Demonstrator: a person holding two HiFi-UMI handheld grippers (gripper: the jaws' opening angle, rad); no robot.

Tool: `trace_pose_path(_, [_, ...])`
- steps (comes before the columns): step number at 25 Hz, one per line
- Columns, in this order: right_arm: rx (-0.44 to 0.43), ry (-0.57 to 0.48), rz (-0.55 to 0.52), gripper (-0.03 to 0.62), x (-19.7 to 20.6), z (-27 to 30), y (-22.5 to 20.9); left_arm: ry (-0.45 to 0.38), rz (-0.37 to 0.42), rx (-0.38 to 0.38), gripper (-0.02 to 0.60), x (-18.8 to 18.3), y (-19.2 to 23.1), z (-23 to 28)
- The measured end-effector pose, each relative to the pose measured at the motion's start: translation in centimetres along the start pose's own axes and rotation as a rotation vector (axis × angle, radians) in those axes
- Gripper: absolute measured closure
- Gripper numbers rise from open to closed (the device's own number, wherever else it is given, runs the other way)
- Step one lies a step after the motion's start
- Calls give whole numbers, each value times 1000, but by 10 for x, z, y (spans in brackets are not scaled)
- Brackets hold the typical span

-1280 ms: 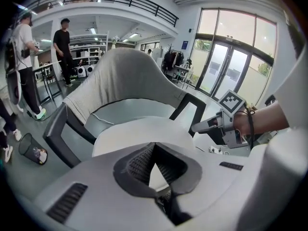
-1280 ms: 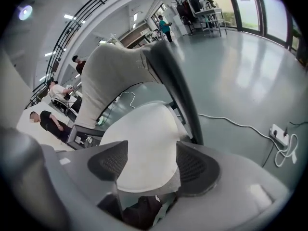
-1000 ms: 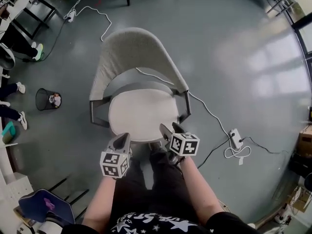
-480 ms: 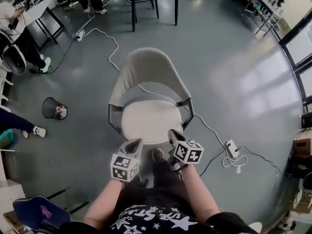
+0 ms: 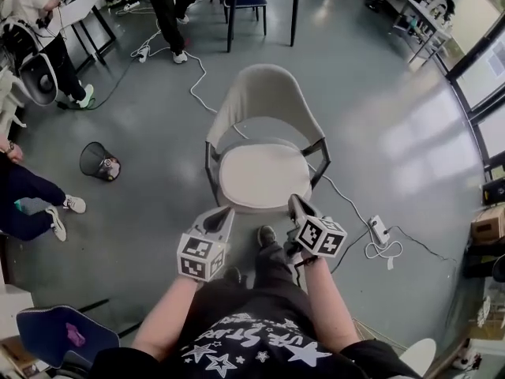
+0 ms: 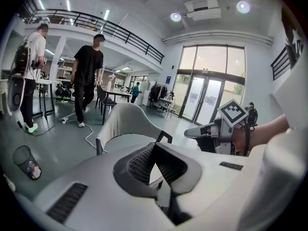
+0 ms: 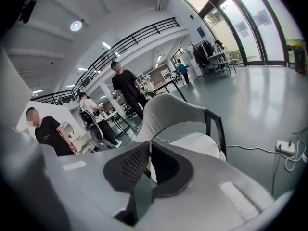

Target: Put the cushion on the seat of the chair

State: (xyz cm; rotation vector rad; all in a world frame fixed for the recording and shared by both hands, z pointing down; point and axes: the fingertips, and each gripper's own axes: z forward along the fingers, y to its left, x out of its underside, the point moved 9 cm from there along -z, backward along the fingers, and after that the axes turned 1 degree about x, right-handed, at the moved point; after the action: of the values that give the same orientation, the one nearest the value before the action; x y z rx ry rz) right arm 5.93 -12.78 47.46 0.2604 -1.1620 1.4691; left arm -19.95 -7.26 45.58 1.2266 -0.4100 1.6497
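A round off-white cushion (image 5: 264, 176) lies flat on the seat of the grey dark-framed chair (image 5: 264, 101). Both grippers hover in front of the seat's near edge, apart from it. My left gripper (image 5: 225, 214) is shut with nothing in it. My right gripper (image 5: 296, 204) is closing; its jaws meet, with nothing between them. In the left gripper view the chair (image 6: 127, 121) stands ahead and the right gripper (image 6: 192, 133) shows at the right. The right gripper view looks over the shut jaws at the cushion (image 7: 197, 143) and the chair's backrest (image 7: 168, 112).
A black bin (image 5: 100, 162) stands on the floor to the left. A white cable (image 5: 347, 196) runs from under the chair to a power strip (image 5: 379, 229) at the right. People stand by tables at the back left. My own feet (image 5: 264, 235) are under the grippers.
Both grippers have drawn back from the cushion's near edge and risen. The right jaws have closed. The head view has tilted up and shows more of the room.
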Motion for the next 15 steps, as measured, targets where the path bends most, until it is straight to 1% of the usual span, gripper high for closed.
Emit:
trace_pose_path(3, [34, 4, 4, 576, 23, -30, 14, 13, 4, 14, 574, 10, 8, -20])
trace_pose_path(6, [83, 24, 4, 577, 41, -63, 13, 17, -13, 31, 574, 16, 7, -30])
trace_pose_path(8, [102, 33, -1, 577, 46, -77, 10, 13, -11, 34, 574, 18, 5, -33])
trace_pose_path(11, [111, 37, -3, 577, 45, -93, 10, 9, -24, 29, 574, 20, -3, -39])
trace_pose_path(15, [102, 33, -11, 579, 48, -107, 8, 14, -52, 35, 574, 34, -20, -44])
